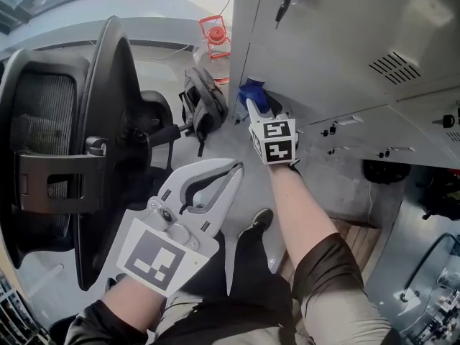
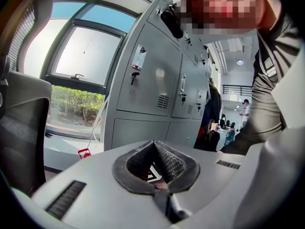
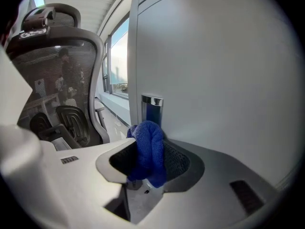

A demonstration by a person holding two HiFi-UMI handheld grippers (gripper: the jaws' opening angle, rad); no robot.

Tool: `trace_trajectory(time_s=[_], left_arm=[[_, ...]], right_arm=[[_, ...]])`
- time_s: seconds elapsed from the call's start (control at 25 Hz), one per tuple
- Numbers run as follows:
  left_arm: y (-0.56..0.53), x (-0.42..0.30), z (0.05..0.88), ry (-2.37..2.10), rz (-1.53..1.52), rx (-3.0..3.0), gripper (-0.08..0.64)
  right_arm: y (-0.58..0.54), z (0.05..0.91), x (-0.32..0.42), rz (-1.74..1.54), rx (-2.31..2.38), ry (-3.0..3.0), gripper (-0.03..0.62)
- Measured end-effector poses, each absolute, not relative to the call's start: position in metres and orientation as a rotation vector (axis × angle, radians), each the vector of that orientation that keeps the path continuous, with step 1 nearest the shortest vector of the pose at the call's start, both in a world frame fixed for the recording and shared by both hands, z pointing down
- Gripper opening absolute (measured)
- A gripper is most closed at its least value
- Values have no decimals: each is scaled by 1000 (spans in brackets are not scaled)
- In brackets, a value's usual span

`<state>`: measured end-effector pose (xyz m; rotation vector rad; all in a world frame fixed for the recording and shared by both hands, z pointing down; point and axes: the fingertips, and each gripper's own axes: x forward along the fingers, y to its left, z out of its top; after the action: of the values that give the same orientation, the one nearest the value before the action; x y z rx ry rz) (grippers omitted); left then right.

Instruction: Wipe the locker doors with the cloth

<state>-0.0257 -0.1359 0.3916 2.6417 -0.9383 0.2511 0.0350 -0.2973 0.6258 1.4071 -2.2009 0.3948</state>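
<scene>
You've got 2 grippers: left gripper (image 1: 235,167) and right gripper (image 1: 253,106). 1 blue cloth (image 3: 148,149). Your right gripper view shows 2 office chairs: big chair (image 3: 57,56), with smaller chair (image 3: 71,120) behind it. Head view: 1 backpack (image 1: 203,106), 1 red object (image 1: 215,34). Left gripper view: 3 locker doors (image 2: 147,75) with keys (image 2: 135,75) hanging; the rest are too small to count. 1 person (image 2: 245,111) far back.

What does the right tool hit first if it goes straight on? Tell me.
The grey locker door, close ahead. The blue cloth clamped in the right tool would touch it first, near the door's metal fitting. Whether it already touches is unclear.
</scene>
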Motion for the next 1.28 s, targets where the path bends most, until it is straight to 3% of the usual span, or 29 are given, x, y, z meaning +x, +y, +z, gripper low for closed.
trace_trajectory(time_s=[0.84,1.08,1.28], left_arm=[[-125,63,398,-794,215,2673,6],[-124,68,397,-799,198,2676,7],[-124,54,401,-830,192,2661,7]], right_arm=[[-246,626,213,421,1567,-2004,154],[-239,624,220,451,1597,-1986,153],[-238,630,168,479,1537,-2067,153]])
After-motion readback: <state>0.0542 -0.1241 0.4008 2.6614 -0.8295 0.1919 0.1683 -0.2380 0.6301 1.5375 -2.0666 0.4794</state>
